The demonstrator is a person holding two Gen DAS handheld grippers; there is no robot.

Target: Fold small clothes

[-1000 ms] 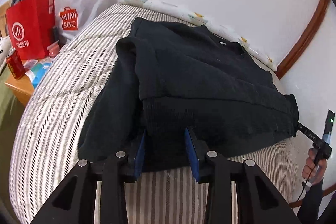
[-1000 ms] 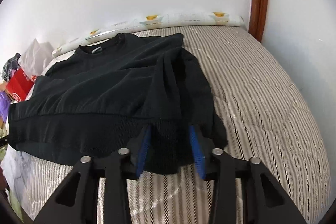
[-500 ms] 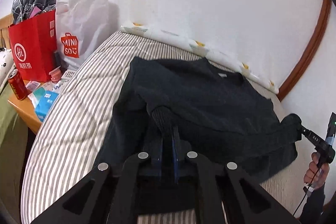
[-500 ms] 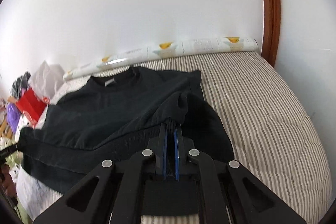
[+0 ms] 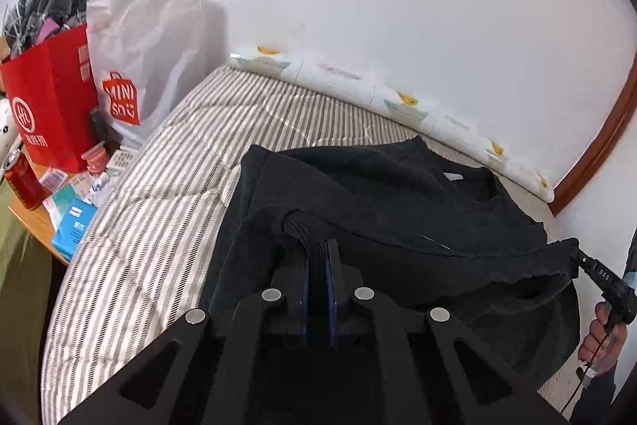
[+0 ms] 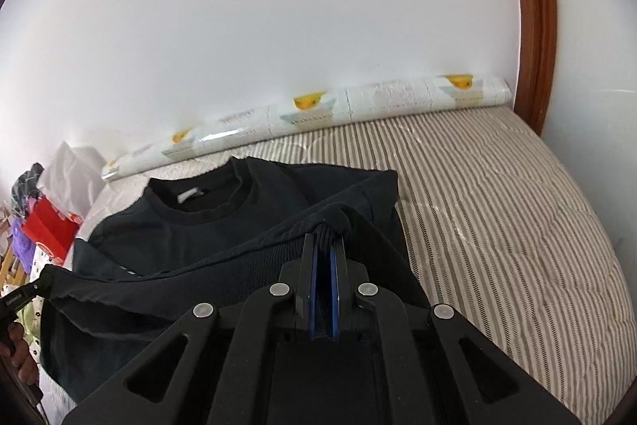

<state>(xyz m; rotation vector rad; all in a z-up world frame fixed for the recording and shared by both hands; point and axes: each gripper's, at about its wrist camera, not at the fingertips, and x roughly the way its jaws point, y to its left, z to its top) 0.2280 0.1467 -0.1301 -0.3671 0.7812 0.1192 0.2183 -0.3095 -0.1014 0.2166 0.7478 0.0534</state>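
A black sweatshirt (image 5: 398, 194) lies on the striped bed, collar toward the wall; it also shows in the right wrist view (image 6: 207, 237). My left gripper (image 5: 317, 245) is shut on the ribbed hem at the sweatshirt's left corner and holds it lifted over the body. My right gripper (image 6: 324, 239) is shut on the ribbed hem at the right corner, also lifted. The hem stretches taut between the two grippers. The right gripper shows in the left wrist view (image 5: 573, 257), and the left gripper shows in the right wrist view (image 6: 42, 281).
The striped bed (image 6: 497, 210) runs to a white wall with a patterned roll (image 6: 310, 114) along it. A red bag (image 5: 51, 98), a white Minisou bag (image 5: 147, 66), a red can (image 5: 22, 178) and small boxes sit on a side table at left. A wooden frame (image 6: 533, 18) stands right.
Both grippers have closed on the sweatshirt's bottom hem and lifted it, carrying it up and toward the collar. The hem now hangs above the sweatshirt's body.
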